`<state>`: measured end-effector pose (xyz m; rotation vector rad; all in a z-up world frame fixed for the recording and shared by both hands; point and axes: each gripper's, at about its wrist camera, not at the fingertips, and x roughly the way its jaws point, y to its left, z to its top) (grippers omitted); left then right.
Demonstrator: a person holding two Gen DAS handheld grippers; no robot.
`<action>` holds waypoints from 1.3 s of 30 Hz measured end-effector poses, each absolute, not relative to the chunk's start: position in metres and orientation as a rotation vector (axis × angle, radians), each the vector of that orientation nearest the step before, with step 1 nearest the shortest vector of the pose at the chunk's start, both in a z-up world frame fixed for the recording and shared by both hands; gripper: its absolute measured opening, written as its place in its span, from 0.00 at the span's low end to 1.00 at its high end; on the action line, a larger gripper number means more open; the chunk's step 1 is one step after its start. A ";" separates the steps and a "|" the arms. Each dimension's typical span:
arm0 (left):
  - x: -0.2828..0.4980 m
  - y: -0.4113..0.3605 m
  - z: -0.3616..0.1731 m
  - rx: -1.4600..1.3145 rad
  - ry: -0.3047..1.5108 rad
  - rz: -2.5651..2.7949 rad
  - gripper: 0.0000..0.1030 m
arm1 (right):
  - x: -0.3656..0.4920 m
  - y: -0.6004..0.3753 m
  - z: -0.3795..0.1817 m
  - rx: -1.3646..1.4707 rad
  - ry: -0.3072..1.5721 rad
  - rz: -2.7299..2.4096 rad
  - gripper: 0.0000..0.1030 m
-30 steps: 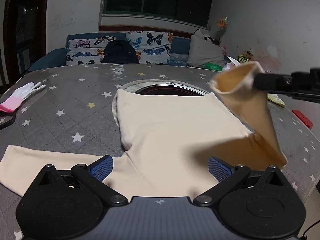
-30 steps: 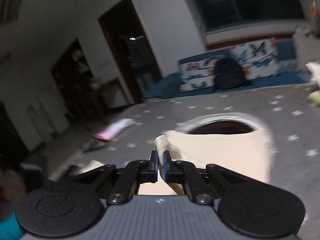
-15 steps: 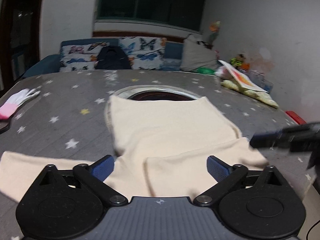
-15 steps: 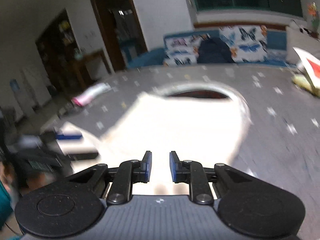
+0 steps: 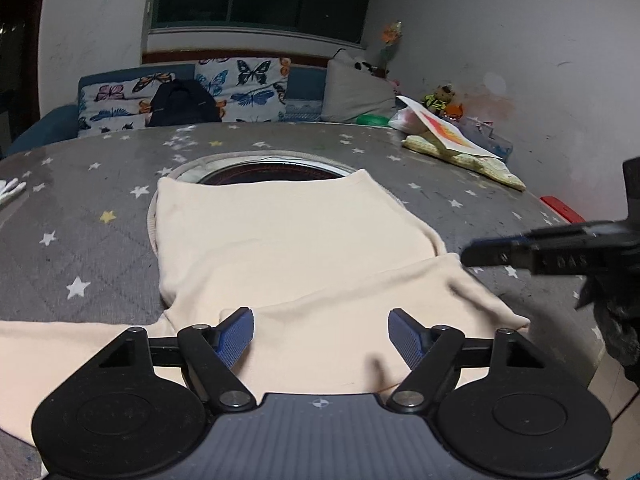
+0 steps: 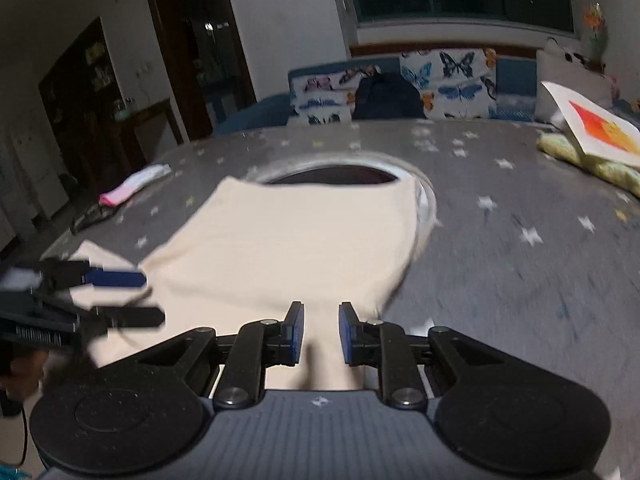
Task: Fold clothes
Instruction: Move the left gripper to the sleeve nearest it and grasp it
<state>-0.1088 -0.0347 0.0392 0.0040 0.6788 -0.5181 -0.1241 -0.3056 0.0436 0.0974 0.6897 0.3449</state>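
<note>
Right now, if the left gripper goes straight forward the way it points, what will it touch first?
Most likely the cream garment. The left gripper is open, its jaws wide apart above the folded-over sleeve, and the cloth fills the path ahead. Height above the fabric is unclear, so it might skim over it.

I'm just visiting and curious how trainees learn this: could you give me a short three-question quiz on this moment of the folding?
1. True or false: the right gripper is clamped on the cream top.
2. Which sleeve lies folded across the top's body: A, the one on the left gripper's side, or B, the one on the right gripper's side?
3. Fill in: the top lies on a grey cloth printed with ____.

Key: 1 false, its jaws are open and empty. 2 B. 3 stars.
</note>
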 end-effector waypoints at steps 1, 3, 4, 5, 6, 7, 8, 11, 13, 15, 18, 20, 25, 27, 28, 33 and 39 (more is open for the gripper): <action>-0.107 -0.034 0.038 -0.001 0.683 -0.513 0.74 | -0.119 -0.304 0.042 0.096 0.689 0.345 0.18; -0.104 -0.029 0.035 -0.016 0.694 -0.507 0.74 | -0.110 -0.302 0.037 0.092 0.697 0.336 0.18; -0.102 -0.028 0.033 -0.022 0.700 -0.505 0.74 | -0.106 -0.303 0.033 0.088 0.710 0.322 0.17; -0.100 -0.026 0.031 -0.028 0.704 -0.502 0.74 | -0.103 -0.304 0.028 0.085 0.723 0.308 0.18; -0.099 -0.024 0.029 -0.026 0.708 -0.495 0.74 | -0.102 -0.306 0.026 0.083 0.727 0.297 0.17; -0.098 -0.023 0.026 -0.025 0.711 -0.488 0.74 | -0.102 -0.308 0.025 0.083 0.729 0.285 0.17; -0.096 -0.021 0.024 -0.027 0.716 -0.482 0.74 | -0.104 -0.310 0.026 0.087 0.730 0.274 0.18; -0.096 -0.015 0.025 -0.061 0.711 -0.484 0.74 | -0.111 -0.311 0.033 0.077 0.714 0.274 0.18; -0.097 -0.012 0.028 -0.085 0.700 -0.486 0.74 | -0.117 -0.304 0.038 0.042 0.689 0.292 0.18; -0.098 -0.014 0.032 -0.092 0.681 -0.481 0.73 | -0.119 -0.294 0.042 0.015 0.671 0.319 0.19; -0.101 -0.017 0.036 -0.088 0.652 -0.472 0.72 | -0.118 -0.279 0.042 0.004 0.665 0.357 0.21; -0.100 -0.018 0.037 -0.096 0.648 -0.476 0.69 | -0.115 -0.271 0.038 -0.007 0.674 0.371 0.21; -0.093 -0.023 0.030 -0.069 0.664 -0.444 0.59 | -0.114 -0.264 0.026 -0.005 0.708 0.375 0.30; -0.092 -0.022 0.026 -0.049 0.677 -0.414 0.58 | -0.117 -0.263 0.027 -0.008 0.710 0.377 0.30; -0.092 -0.020 0.024 -0.052 0.680 -0.409 0.58 | -0.119 -0.263 0.028 -0.009 0.707 0.379 0.31; -0.102 -0.004 0.026 -0.071 0.663 -0.364 0.59 | -0.128 -0.259 0.030 -0.033 0.699 0.404 0.38; -0.117 0.031 0.036 -0.108 0.633 -0.249 0.65 | -0.133 -0.250 0.023 -0.051 0.717 0.416 0.45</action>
